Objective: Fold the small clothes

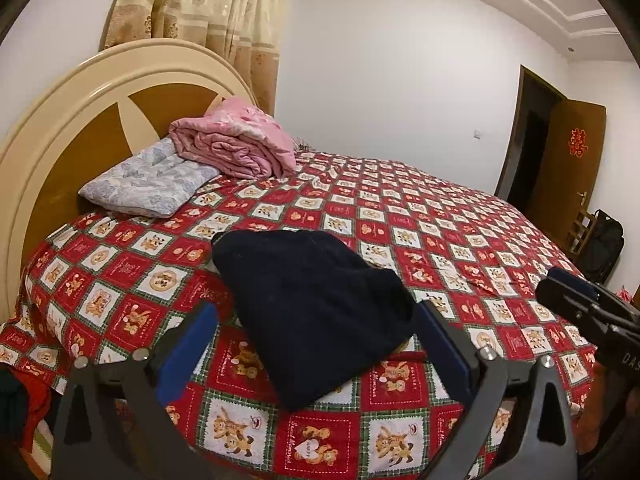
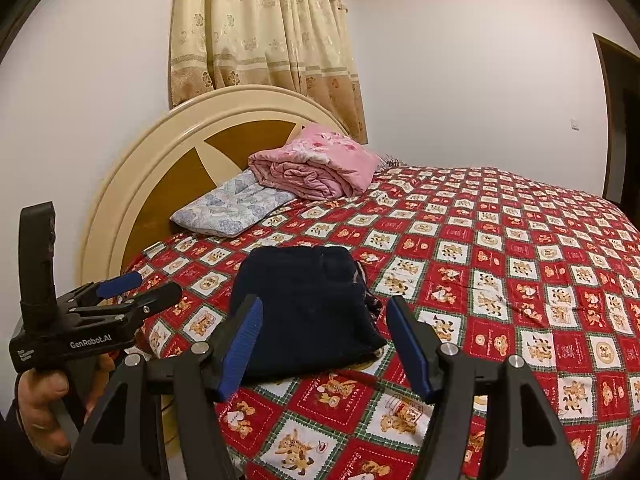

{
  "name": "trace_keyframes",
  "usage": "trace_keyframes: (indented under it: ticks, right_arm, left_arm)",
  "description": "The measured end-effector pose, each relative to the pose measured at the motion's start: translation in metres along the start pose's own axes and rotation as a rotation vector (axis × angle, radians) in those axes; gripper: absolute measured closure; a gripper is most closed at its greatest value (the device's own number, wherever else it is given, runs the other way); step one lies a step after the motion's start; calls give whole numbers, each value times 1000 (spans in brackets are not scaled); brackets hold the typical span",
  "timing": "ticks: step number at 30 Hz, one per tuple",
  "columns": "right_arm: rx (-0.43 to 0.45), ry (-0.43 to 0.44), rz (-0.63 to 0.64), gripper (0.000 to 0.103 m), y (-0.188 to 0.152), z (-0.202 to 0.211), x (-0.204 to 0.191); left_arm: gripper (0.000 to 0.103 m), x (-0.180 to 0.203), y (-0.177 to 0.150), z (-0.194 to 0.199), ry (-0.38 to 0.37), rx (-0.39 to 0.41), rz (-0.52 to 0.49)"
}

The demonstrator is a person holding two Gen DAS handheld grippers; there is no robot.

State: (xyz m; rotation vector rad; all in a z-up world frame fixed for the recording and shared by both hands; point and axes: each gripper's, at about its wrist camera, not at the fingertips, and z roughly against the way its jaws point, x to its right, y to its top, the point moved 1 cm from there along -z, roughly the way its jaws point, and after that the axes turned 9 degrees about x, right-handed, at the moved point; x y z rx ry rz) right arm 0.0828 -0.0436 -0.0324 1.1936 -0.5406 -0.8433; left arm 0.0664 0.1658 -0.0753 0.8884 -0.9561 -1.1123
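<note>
**A:** Item one, the dark navy garment. How is it recorded?

**B:** It is recorded as lying near the front edge of the bed, on the red teddy-bear bedspread, already doubled into a thick, rounded bundle. A lighter patterned lining is glimpsed at its right side in the right wrist view. Whether the fold is finished cannot be told.

**A:** Item two, the left gripper.

**B:** Its blue pads are held wide apart, one to each side of the garment's near portion; nothing is clamped. It appears to be held above the cloth rather than on it.

**A:** Item three, the right gripper.

**B:** Likewise spread, empty, framing the garment's near edge. No contact with the fabric is seen.

**A:** Other contents?

**B:** A pink folded quilt and a pale blue pillow are listed by the headboard, well apart from the garment.

**A:** Hazards to be entered?

**B:** Three are judged likely. Only the top layer may be pinched, since the bundle is thick, so the fold would be pulled open. The bedspread may be caught with the cloth if the pads are lowered too deep. The garment may be dragged off the near edge if it is pulled toward the holder.
</note>
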Motion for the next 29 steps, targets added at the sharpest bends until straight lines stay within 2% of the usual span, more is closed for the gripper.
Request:
trace_keyframes:
  ticks: [2, 16, 27, 29]
  right_arm:
    - [7, 0, 3, 38, 0, 2, -1]
    - [8, 3, 13, 38, -1, 4, -2]
    - [-10, 26, 36, 38, -7, -1, -10]
    - [-10, 29, 44, 38, -8, 0, -11]
  left_arm:
    - [0, 1, 0, -1, -17, -9, 2]
    - [0, 1, 2, 0, 15, -13, -2]
    - [0, 6, -3, -2, 57, 8, -60]
    - [0, 6, -2, -2, 44, 7, -53]
